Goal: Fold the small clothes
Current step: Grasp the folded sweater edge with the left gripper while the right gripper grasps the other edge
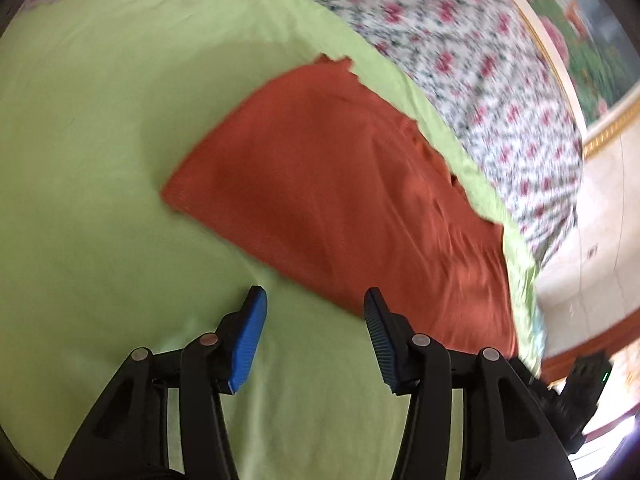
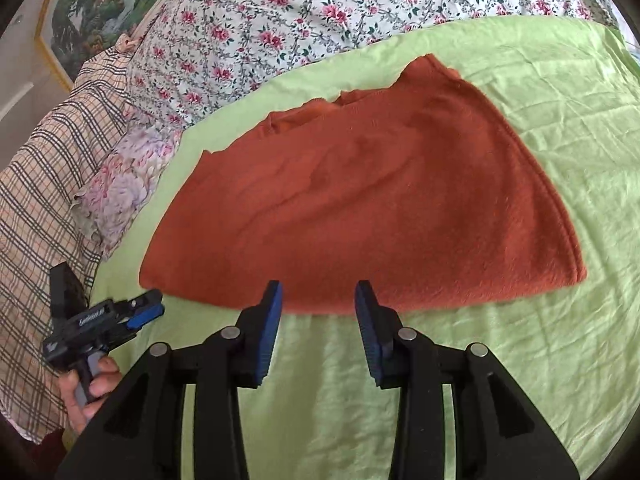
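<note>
Open green sheet (image 2: 520, 360) on every near side of both tongs, bare and wrinkled, with room to move right of the right tongs (image 2: 319, 292).

Near hem of the rust-red garment (image 2: 360, 200) just past the tips of the right tongs, running straight across in front of them; neither blue pad touching it. Right corner of the hem well off to the right of those tongs, left corner close to the left tongs (image 2: 154, 310), seen at lower left in a hand (image 2: 86, 384). In the left wrist view, left tongs (image 1: 316, 300) over the sheet with the garment's edge slanting past the right-hand tip, most of the cloth ahead and to the right.

Both tongs parted about halfway, nothing between the pads, nothing gripped.

Garment lying flat, folded into a broad fan shape, ragged collar end farthest from the tongs.

Beyond the garment a flowered quilt (image 2: 280, 20); left of it a checked cloth (image 2: 44, 208) and a pale floral pillow (image 2: 124, 184). Framed landscape picture (image 2: 96, 4) on the wall behind. In the left wrist view, far right of the tongs, the bed's edge and pale floor (image 1: 592, 264).
</note>
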`<state>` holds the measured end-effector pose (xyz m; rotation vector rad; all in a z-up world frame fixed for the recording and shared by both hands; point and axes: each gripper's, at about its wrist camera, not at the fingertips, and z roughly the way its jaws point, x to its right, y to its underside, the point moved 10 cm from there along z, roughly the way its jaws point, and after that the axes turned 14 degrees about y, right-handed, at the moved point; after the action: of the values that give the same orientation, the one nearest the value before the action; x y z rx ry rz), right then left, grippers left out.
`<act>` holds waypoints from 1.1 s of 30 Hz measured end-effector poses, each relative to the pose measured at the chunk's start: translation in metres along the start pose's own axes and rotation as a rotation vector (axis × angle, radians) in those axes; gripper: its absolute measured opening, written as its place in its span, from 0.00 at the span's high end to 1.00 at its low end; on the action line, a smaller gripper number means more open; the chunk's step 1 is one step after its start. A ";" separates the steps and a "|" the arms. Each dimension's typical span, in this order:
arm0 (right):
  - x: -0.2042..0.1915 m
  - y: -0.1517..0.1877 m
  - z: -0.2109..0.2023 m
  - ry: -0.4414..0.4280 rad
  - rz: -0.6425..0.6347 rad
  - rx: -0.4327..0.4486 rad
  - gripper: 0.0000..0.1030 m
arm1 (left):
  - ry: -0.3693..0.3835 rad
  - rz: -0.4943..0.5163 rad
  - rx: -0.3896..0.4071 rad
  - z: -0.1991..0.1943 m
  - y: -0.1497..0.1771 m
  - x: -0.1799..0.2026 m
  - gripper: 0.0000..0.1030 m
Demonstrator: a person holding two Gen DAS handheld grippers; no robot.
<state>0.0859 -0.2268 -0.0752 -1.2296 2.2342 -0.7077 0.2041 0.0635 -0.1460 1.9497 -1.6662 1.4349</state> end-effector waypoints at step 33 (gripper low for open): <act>0.011 -0.077 0.055 -0.332 0.176 -0.171 0.39 | -0.031 0.577 -0.112 0.134 0.025 0.170 0.95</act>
<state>0.1625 -0.2834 -0.0685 -1.1169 2.1204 -0.2283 0.2356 -0.1465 -0.0958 1.4993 -2.3958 1.4331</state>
